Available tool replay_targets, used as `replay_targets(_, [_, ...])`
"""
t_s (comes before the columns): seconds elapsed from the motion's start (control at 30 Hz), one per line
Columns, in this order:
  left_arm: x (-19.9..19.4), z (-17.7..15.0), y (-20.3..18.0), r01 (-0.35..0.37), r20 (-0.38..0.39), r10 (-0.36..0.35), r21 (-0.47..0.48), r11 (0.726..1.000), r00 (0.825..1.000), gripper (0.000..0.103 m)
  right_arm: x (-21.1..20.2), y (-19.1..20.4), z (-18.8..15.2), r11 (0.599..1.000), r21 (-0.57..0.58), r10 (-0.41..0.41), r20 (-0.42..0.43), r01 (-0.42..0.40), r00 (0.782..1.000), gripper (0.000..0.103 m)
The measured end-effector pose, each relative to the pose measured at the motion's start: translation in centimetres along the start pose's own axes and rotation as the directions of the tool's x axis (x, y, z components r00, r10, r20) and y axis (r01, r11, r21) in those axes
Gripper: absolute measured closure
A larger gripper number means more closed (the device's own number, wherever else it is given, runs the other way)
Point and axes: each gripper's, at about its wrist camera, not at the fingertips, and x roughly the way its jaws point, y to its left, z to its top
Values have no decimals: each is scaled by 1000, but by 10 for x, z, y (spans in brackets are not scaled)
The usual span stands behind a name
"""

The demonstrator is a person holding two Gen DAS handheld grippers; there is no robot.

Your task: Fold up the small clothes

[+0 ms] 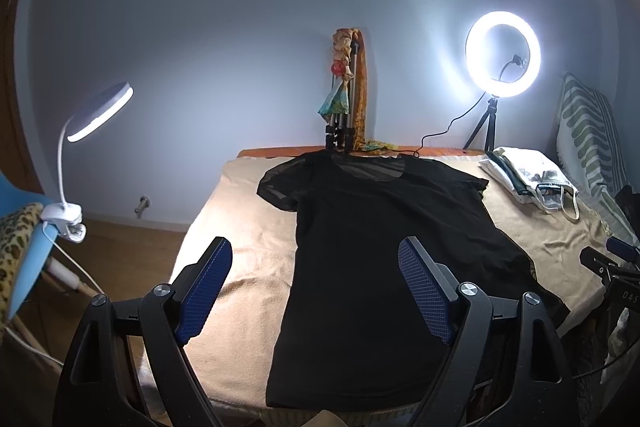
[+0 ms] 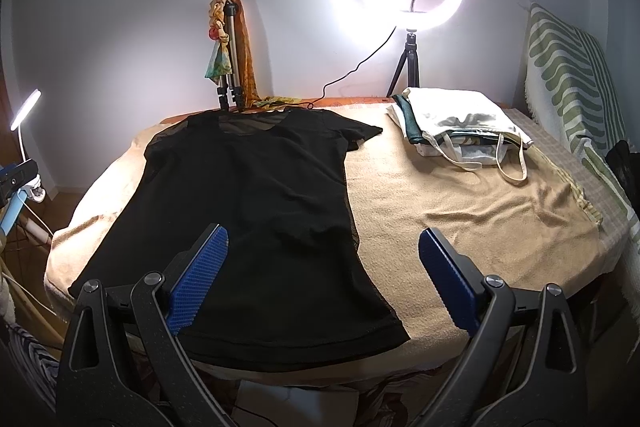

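My blue-padded tongs (image 2: pixel 322 243) face a black shirt (image 2: pixel 248 203) on a tan towel (image 2: pixel 460 211), beside a green-and-white wavy-striped cushion (image 2: pixel 568 75).

The left tool (image 1: pixel 314 259) is held with its jaws spread wide, the blue ridged pads (image 1: pixel 205 291) facing each other, nothing gripped between them. The right tool (image 2: pixel 322 249) is likewise held wide apart, unloaded, pads (image 2: pixel 198 281) angled outward.

- Supporting surface: table (image 2: pixel 400 99), reddish-brown edge visible at the far side only.
- Tan towel-like cover (image 2: pixel 460 211) spread across nearly the whole top, lightly wrinkled at right.
- Black T-shirt (image 2: pixel 248 211) lying flat on the cover, neckline toward the wall.
- Pile of pale fabric items (image 2: pixel 456 125) at far right, possibly folded bags.
- Ring light tripod (image 2: pixel 408 67) standing at the far edge.
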Motion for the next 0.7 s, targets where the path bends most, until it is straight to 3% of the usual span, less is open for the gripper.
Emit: replay_targets(0.7, [0,-1,0,-3,2,3,5,1000,1000,18,2,-1,-1,1000,3,1,1,-1,1000,5])
